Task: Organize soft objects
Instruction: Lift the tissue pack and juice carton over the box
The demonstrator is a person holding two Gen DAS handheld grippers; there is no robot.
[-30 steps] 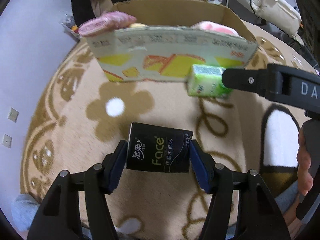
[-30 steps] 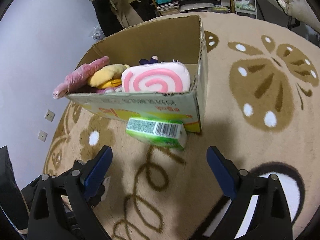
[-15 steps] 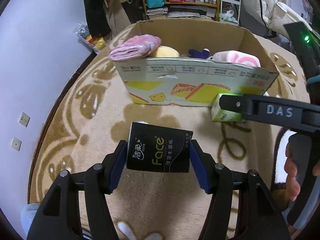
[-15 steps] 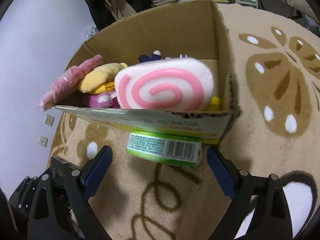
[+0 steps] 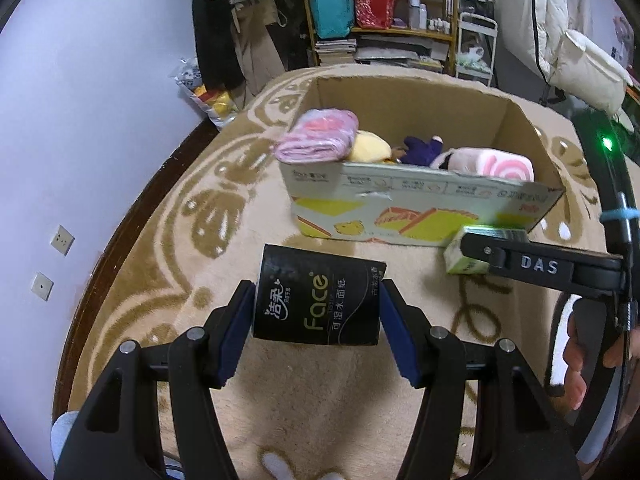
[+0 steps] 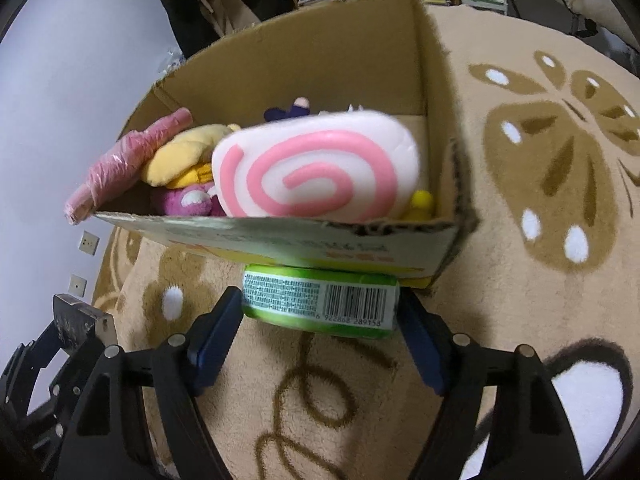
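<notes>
Green tissue pack (image 6: 320,304) against cardboard box (image 6: 448,128) on patterned rug (image 6: 520,340)

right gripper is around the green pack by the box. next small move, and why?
Probably close the right gripper on the green tissue pack. Its blue pads flank the pack's two ends, but I cannot tell that they press it. The pack lies on the rug against the cardboard box front. The left gripper already holds the black tissue pack.
</notes>
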